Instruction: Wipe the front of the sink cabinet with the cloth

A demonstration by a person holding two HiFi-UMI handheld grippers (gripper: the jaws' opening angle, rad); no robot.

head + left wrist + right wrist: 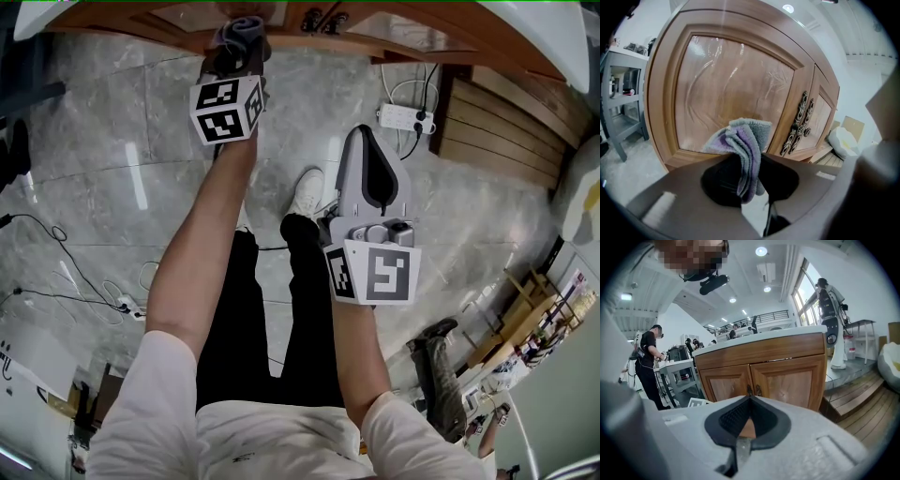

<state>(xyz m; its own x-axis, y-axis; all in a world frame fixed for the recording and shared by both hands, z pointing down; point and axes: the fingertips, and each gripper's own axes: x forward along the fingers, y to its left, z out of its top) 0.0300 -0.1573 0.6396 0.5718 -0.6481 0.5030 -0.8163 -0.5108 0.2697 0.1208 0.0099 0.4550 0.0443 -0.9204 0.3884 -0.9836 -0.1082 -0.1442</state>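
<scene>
The left gripper [236,54] was clenched on a folded grey-and-purple microfibre cloth [741,144], which stuck up out of the jaws in a loose bunch. In the head view it reached toward twelve o'clock, with the cloth [242,31] close against the foot of the brown wooden sink cabinet [309,39]. The left gripper view showed the cloth in front of the lower part of the glossy recessed left door panel [726,89]. Whether it was actually touching the wood could not be told.

The dark ornate metal door handles [800,121] sat at about three o'clock from the cloth. The right gripper [366,155] hung back near the picture's middle with its jaws closed together on nothing, pointing at the cabinet from well apart [773,373].

The main risk was probably the grip. Only a fold of the cloth seemed pinched, so a firm drag across the panel could pull it free. If the bunch flattened or shifted, the hard jaw tips might scrape the shiny finish. A sweep toward three o'clock could snag the cloth on the handles. The white power strip [405,116] and its cables on the grey marble floor [122,141] lay near the person's feet and could trip them.
</scene>
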